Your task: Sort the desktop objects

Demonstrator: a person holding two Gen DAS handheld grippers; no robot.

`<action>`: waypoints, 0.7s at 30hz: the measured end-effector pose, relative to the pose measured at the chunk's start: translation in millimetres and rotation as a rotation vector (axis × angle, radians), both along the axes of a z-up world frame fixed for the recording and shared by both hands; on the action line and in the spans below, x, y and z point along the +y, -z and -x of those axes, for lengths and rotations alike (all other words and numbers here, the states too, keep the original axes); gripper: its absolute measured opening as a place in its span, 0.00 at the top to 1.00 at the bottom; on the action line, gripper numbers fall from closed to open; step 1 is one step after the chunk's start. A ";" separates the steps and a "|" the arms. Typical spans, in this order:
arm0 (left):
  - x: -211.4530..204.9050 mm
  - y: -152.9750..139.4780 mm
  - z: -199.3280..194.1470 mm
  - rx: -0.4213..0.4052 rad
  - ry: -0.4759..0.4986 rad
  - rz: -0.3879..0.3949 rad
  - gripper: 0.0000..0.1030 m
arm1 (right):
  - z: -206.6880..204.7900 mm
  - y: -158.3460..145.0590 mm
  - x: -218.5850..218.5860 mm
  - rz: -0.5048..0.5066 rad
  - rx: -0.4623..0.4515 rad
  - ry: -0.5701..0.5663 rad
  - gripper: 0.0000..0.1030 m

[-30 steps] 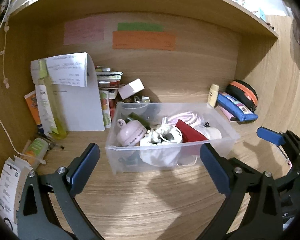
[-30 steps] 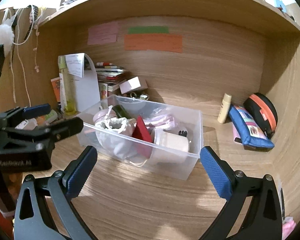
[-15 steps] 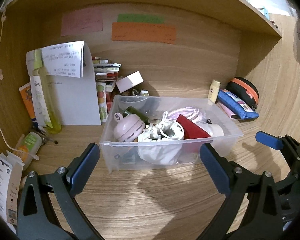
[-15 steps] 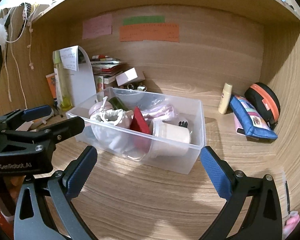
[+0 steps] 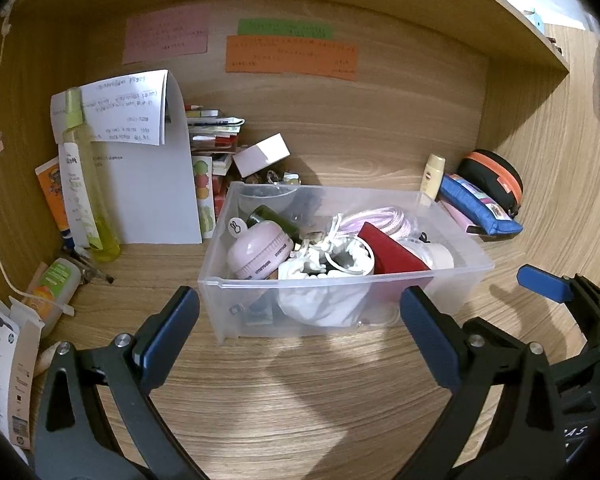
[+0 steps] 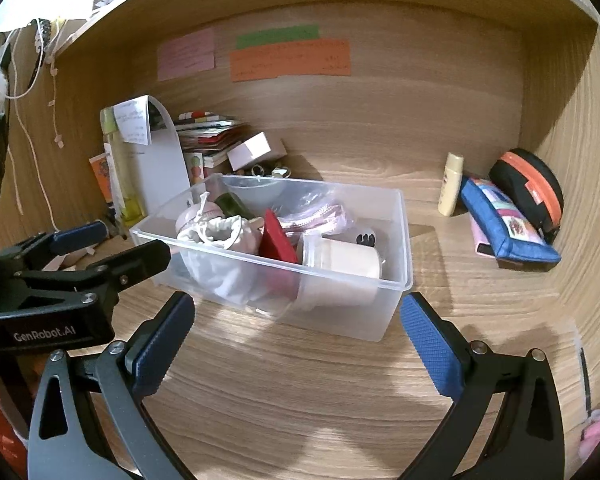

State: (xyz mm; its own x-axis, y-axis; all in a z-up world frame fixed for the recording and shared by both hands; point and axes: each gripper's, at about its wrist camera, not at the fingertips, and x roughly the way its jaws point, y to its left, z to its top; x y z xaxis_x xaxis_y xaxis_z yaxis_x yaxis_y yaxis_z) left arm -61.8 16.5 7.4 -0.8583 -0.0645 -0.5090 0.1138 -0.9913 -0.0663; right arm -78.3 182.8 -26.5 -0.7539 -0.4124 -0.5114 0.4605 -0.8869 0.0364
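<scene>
A clear plastic bin (image 5: 472, 268) (image 6: 396, 280) stands on the wooden desk in the middle of both views. It holds a pink round gadget (image 5: 260, 254), a white drawstring pouch (image 5: 328, 276) (image 6: 224, 236), a red card (image 5: 388, 250) (image 6: 276, 240), a pink cable (image 5: 384, 216) and a cream cup on its side (image 6: 340, 262). My left gripper (image 5: 300, 336) is open and empty just in front of the bin. My right gripper (image 6: 296, 340) is open and empty in front of the bin's right corner.
Left of the bin stand a yellow spray bottle (image 5: 86, 196), a curled white paper (image 5: 148, 168), stacked booklets (image 5: 214, 132) and a white box (image 5: 262, 154). A cream tube (image 6: 452, 190), a blue pouch (image 6: 504, 220) and a black-orange case (image 6: 532, 188) lie at right.
Both grippers have moved forward towards the bin, which now looks larger and nearer. Both stay open and empty.
</scene>
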 end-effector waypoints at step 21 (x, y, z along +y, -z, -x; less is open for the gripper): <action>-0.4 1.7 4.0 -0.005 0.000 -0.007 0.01 | 1.2 -2.3 -1.4 0.018 -0.005 -0.010 0.00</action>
State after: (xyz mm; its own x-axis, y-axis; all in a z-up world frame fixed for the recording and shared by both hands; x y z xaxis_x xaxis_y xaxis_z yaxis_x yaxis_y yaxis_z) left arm -65.7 16.1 5.7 -0.8559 -0.0612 -0.5134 0.1144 -0.9908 -0.0726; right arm -79.5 181.4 -24.2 -0.7472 -0.4286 -0.5080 0.4687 -0.8817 0.0545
